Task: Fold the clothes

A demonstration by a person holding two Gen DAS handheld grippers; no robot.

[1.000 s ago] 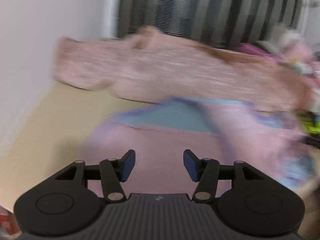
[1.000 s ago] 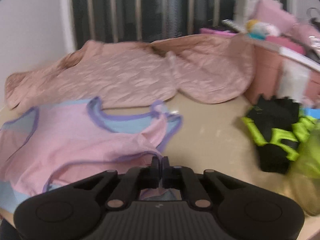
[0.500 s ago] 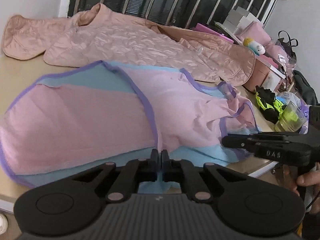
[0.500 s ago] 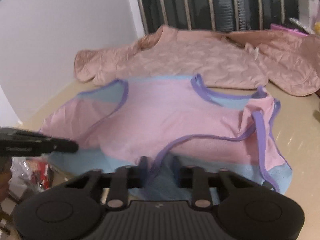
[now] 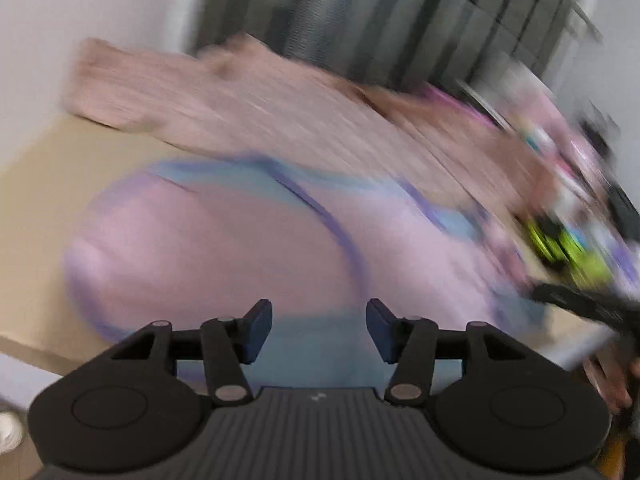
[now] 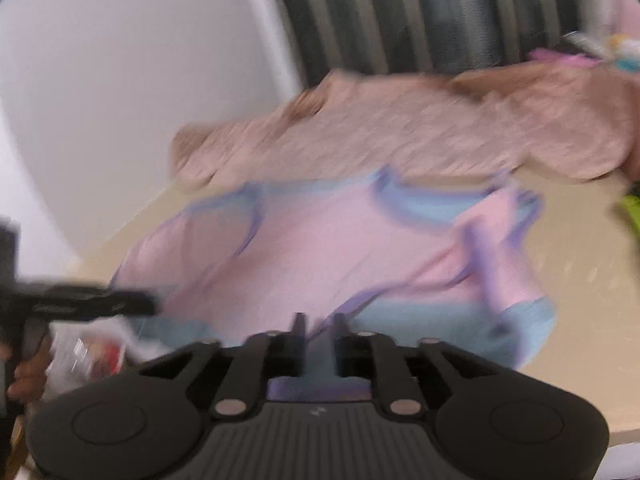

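Both views are smeared, so we keep to what reads through the blur. The beige tabletop [image 6: 580,280] carries everything, and we place the rest against the pink top lying on it.

Beyond the pink top, toward the dark railing, a quilted peach jacket [image 5: 280,120] stretches across the tabletop; its near edge touches or overlaps the top's far edge.

The pink top [image 6: 340,252], sleeveless, with purple binding and light-blue panels, is spread flat on the tabletop. In the left wrist view it fills the middle [image 5: 224,256], and its blue hem runs to the tabletop's near edge.

Past the top's right side in the left wrist view sits a blurred cluster of pink items, with a lime-and-black thing [image 5: 560,244] in front of it; we cannot tell what any of them are.

At the top's near hem, our left gripper [image 5: 319,322] has its fingers spread wide and released, nothing between them, with the blue hem showing in the gap. It also appears from the side [image 6: 92,304] at the top's left edge, a hand [image 6: 24,376] behind it.

Our right gripper [image 6: 318,330] sits at the same near hem, further right, with its fingers drawn close on a fold of purple-edged fabric of the pink top; a narrow gap shows between them, filled by cloth.
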